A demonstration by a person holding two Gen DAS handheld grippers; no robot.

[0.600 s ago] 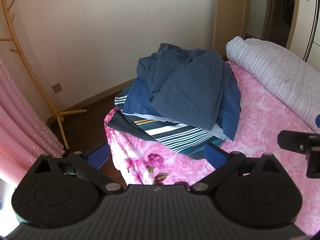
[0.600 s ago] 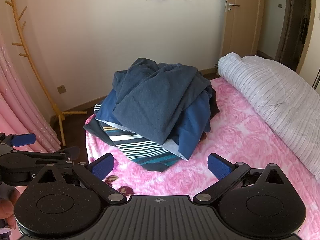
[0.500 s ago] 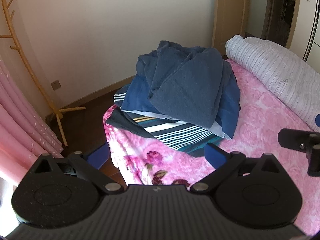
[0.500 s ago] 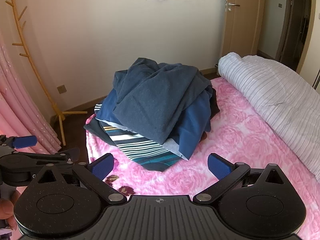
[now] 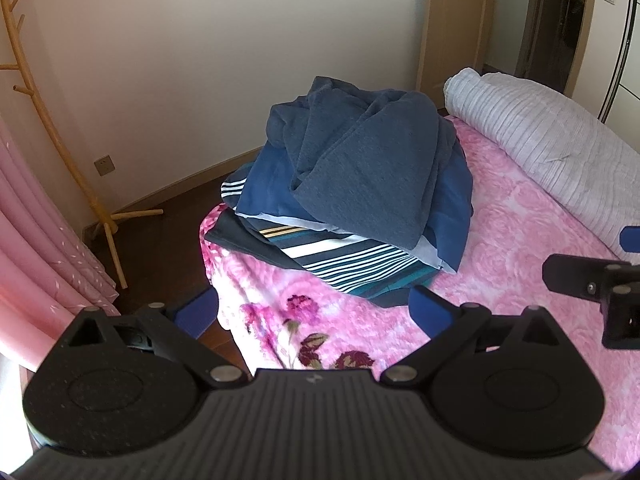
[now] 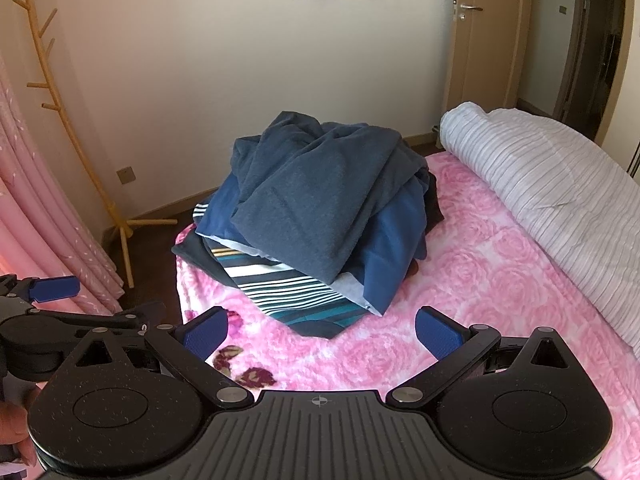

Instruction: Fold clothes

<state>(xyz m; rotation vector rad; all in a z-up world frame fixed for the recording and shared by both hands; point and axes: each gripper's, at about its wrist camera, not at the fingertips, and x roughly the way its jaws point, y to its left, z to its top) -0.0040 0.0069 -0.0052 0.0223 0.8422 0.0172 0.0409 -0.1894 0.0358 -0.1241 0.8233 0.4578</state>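
Top garment matt grey-blue knit cloth; bedspread fleecy pink; coat stand smooth wood.

dark blue top over striped shirt, pink floral bedspread.

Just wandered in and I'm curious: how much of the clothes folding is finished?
Nothing looks folded yet. The clothes pile sits heaped on the pink bed, a rumpled grey-blue garment on top and a striped one beneath. Nothing is in hand: the left claw and right claw are open, short of the pile. All folding remains.
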